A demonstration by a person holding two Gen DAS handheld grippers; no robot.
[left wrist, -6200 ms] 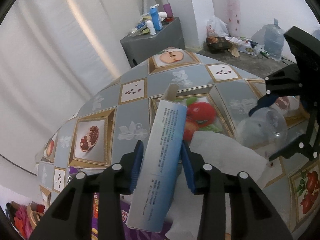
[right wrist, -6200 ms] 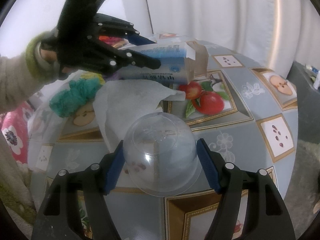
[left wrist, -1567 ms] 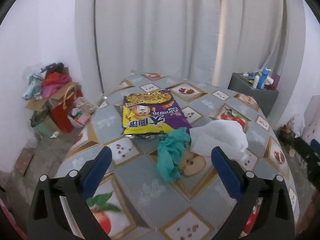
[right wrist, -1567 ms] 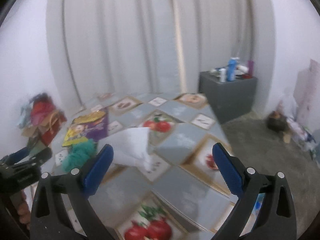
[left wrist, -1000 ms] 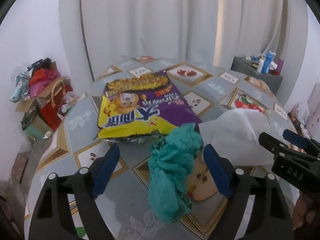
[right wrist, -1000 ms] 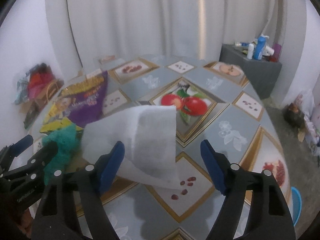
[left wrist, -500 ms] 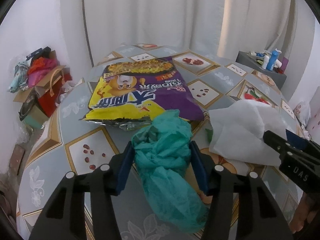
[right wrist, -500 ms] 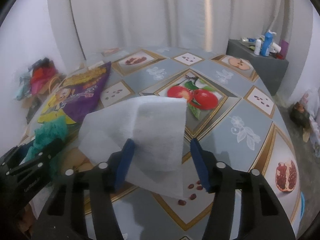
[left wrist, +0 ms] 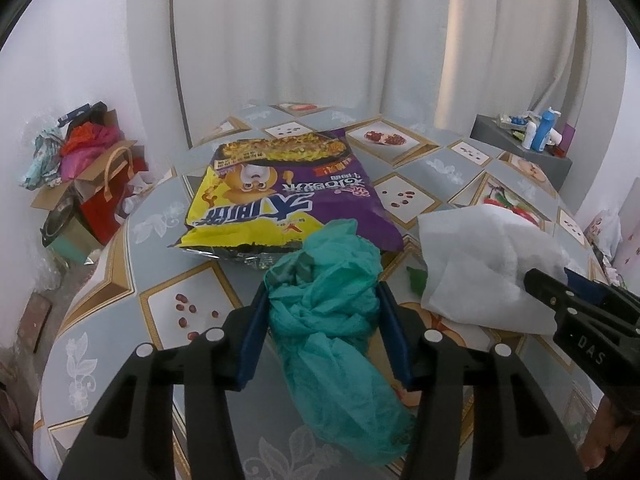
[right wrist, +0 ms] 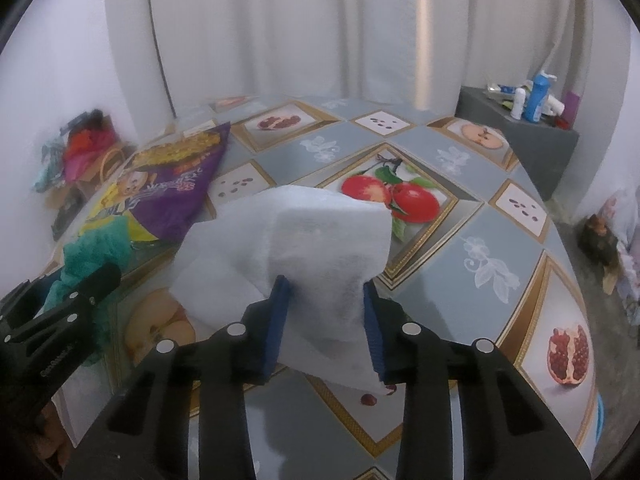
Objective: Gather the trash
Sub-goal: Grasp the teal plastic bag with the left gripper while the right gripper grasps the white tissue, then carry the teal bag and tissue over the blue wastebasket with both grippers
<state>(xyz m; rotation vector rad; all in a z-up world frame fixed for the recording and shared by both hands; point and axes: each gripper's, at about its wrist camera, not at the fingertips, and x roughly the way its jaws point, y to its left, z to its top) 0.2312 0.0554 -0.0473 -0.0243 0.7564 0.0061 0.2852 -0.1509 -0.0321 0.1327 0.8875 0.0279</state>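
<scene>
On the table point(left wrist: 104, 280), the left gripper point(left wrist: 322, 304) has its fingers pressed against both sides of the green rag point(left wrist: 332, 304), which trails back toward the handle, while the right gripper point(right wrist: 326, 300) pinches the white tissue point(right wrist: 296, 232) alongside.

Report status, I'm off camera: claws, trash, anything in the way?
Left claw closing around teal wad. Right claw closing around white tissue. Snack bag lies behind on table. No obstruction visible.
</scene>
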